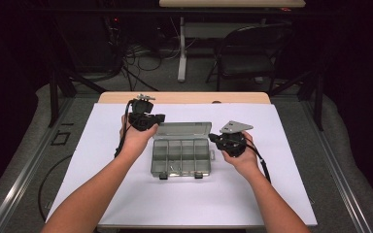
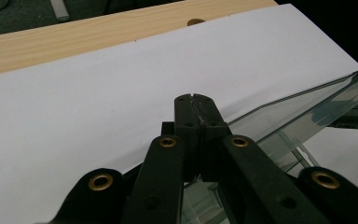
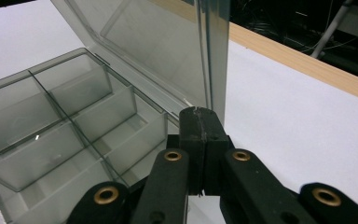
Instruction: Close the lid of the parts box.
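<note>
While both tools [image 1: 161,118] [image 1: 212,137] sit clenched empty, the clear plastic box [image 1: 180,158] lies open

I count one clear plastic box [image 1: 180,156] on the tabletop [image 1: 111,194], and it has one lid [image 1: 183,130], standing open. Inside, I make out two rows of four, so eight compartments. Two dark latches sit on its near edge. One white sheet covers the tabletop. I hold two grippers: my left gripper [image 1: 150,127] and my right gripper [image 1: 212,139], one in each of my two hands. Each has two black fingers [image 2: 196,123], pressed together with nothing between them. One grey three-cornered plate [image 1: 236,127] rides on my right one. Beyond the tabletop I see one chair [image 1: 245,53].
</note>
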`<state>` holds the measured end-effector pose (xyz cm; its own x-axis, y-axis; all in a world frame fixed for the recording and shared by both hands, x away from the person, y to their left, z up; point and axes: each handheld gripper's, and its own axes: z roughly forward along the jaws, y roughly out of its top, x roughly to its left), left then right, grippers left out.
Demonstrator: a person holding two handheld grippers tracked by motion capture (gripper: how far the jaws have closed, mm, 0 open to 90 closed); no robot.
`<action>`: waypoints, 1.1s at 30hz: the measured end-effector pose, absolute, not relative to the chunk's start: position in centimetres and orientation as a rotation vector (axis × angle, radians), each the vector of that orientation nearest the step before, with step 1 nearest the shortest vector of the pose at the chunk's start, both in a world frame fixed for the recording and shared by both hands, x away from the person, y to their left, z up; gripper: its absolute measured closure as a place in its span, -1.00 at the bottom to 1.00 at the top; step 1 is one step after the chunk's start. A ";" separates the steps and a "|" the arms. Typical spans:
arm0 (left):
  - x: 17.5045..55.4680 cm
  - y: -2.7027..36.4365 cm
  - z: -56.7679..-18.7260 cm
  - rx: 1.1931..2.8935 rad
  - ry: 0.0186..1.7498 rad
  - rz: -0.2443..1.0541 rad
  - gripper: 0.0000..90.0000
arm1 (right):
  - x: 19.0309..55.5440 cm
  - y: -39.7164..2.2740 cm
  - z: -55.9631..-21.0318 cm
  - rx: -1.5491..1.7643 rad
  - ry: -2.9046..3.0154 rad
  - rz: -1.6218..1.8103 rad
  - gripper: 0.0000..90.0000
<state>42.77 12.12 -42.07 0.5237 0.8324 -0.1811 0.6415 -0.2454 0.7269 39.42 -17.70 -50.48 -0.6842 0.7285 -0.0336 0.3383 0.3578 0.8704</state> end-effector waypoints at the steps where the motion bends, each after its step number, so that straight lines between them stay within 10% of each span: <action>1: 42.7 12.1 -42.1 1.976 1.200 0.308 0.99 | 39.4 -17.7 -50.5 0.928 2.212 1.271 1.00; 33: 39.7 12.9 -44.4 1.985 1.164 0.208 1.00 | 36.5 -17.0 -50.2 0.907 2.247 1.331 1.00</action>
